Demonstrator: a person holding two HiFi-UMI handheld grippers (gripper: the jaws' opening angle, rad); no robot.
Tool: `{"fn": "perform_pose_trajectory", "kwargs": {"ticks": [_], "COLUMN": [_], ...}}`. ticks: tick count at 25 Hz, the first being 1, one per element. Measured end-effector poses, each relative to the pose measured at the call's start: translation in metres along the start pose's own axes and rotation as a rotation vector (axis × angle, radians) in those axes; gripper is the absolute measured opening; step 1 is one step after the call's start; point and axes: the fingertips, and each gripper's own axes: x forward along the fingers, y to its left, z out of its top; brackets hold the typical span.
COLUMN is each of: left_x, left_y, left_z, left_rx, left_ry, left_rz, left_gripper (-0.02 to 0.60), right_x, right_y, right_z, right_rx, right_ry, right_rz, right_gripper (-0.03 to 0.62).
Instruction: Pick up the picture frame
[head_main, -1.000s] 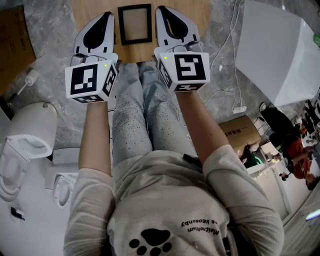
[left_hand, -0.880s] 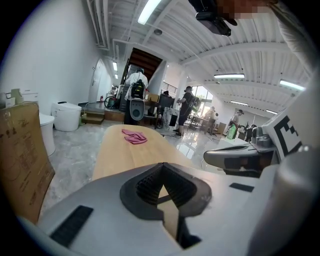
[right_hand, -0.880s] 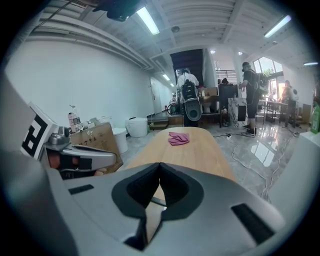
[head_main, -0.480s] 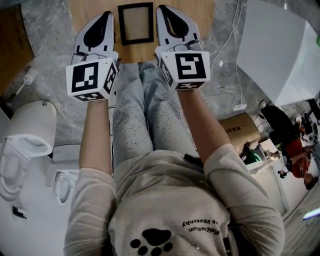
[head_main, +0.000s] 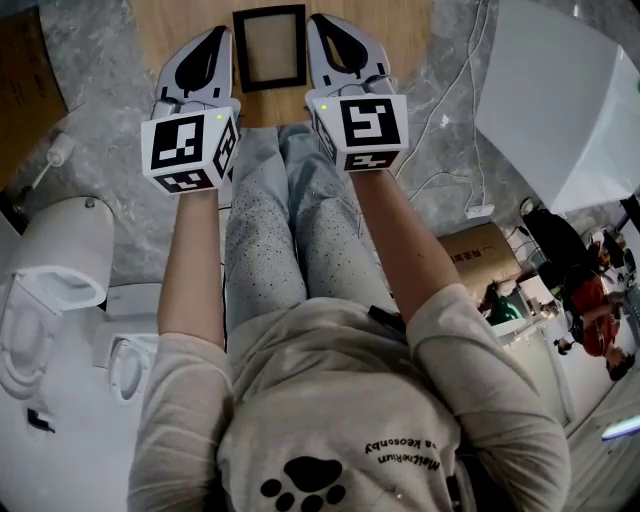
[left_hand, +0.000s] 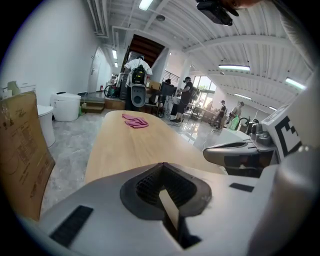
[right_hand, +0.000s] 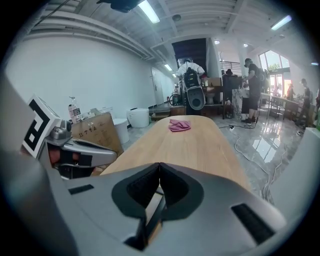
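A black picture frame (head_main: 269, 48) lies flat near the front edge of the wooden table (head_main: 400, 28). My left gripper (head_main: 218, 33) hovers just left of it and my right gripper (head_main: 318, 20) just right of it, with the frame between them. Both point forward and down. The left gripper (left_hand: 161, 164) is shut with nothing between its jaws, and so is the right gripper (right_hand: 159, 164). A dark bar of the frame (right_hand: 156, 215) shows through the gap under the right jaws. Each gripper view also shows the other gripper at its side.
A pink cloth (right_hand: 179, 125) lies far down the table. A cardboard sheet (left_hand: 20, 155) leans at the left, white sanitary ware (head_main: 55, 270) stands on the floor, and a white panel (head_main: 560, 100) with cables (head_main: 450, 100) is at the right. People stand far off.
Both grippers have sunk toward the table together and tipped a little further down, still on either side of the frame. The frame has not moved.
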Motion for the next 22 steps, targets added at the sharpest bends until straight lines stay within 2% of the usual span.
{"fn": "perform_pose_trajectory", "kwargs": {"ticks": [14,19,20,21,22], "left_x": [0.017,0.022,0.023,0.023,0.024], "left_y": [-0.003,-0.003,-0.003,-0.002,-0.002], "left_z": [-0.044,-0.061,-0.063,-0.066,-0.069], "left_rx": [-0.039,-0.080,-0.090,-0.098,-0.104], "left_ry": [0.149,0.217,0.226,0.237,0.249], "left_rz": [-0.018,-0.037,-0.035,-0.035,-0.036], "left_gripper": [0.009,0.012,0.036,0.094,0.115], "right_x": [0.014,0.018,0.018,0.018,0.019], "right_y": [-0.001,0.002,0.002,0.002,0.003], "right_z": [-0.036,-0.052,-0.055,-0.058,-0.062], "right_rx": [0.041,0.068,0.071,0.074,0.079], "right_ry": [0.123,0.190,0.201,0.212,0.224], "right_rz": [0.026,0.050,0.050,0.051,0.053], "right_gripper": [0.009,0.018,0.027,0.043,0.065]}}
